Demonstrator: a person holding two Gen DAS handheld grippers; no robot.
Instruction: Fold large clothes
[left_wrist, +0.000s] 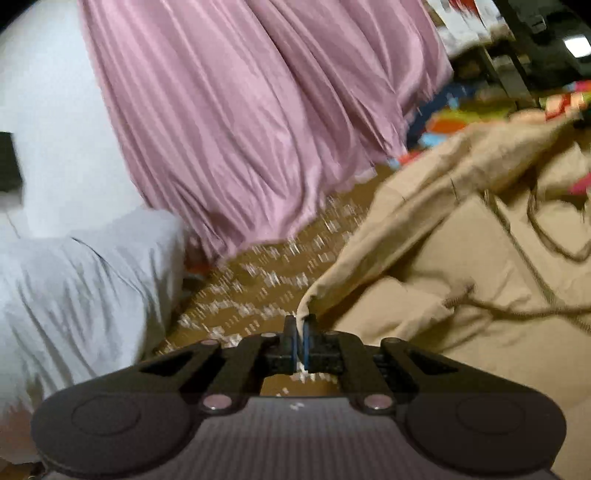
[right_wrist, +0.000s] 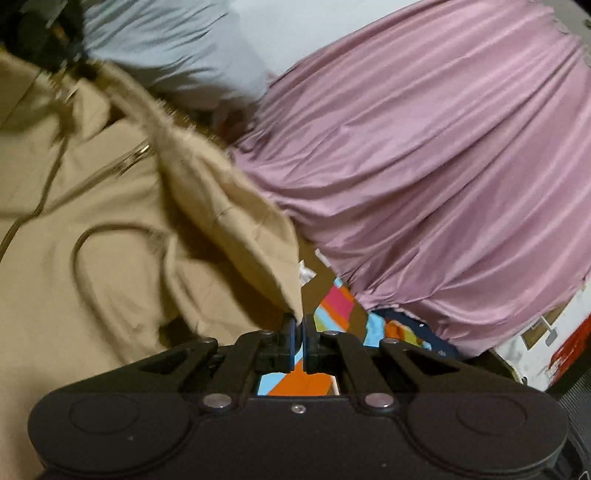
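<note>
- The left gripper (left_wrist: 300, 334) pinches a corner of the tan coat (left_wrist: 461, 258), jaws pressed tight on the cloth.
- The right gripper (right_wrist: 298, 330) nips another corner of the tan coat (right_wrist: 110, 206) the same way.
- Holding two corners likely lets the person lift and fold the coat evenly.
- The coat lies beside the pink curtain (right_wrist: 443, 166), over the patterned floor (left_wrist: 266, 280).

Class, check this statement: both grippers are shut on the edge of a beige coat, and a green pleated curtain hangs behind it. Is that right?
Not quite. The pleated curtain is pink, not green, as both wrist views show. The rest holds: left gripper and right gripper are each shut on the beige coat.
</note>
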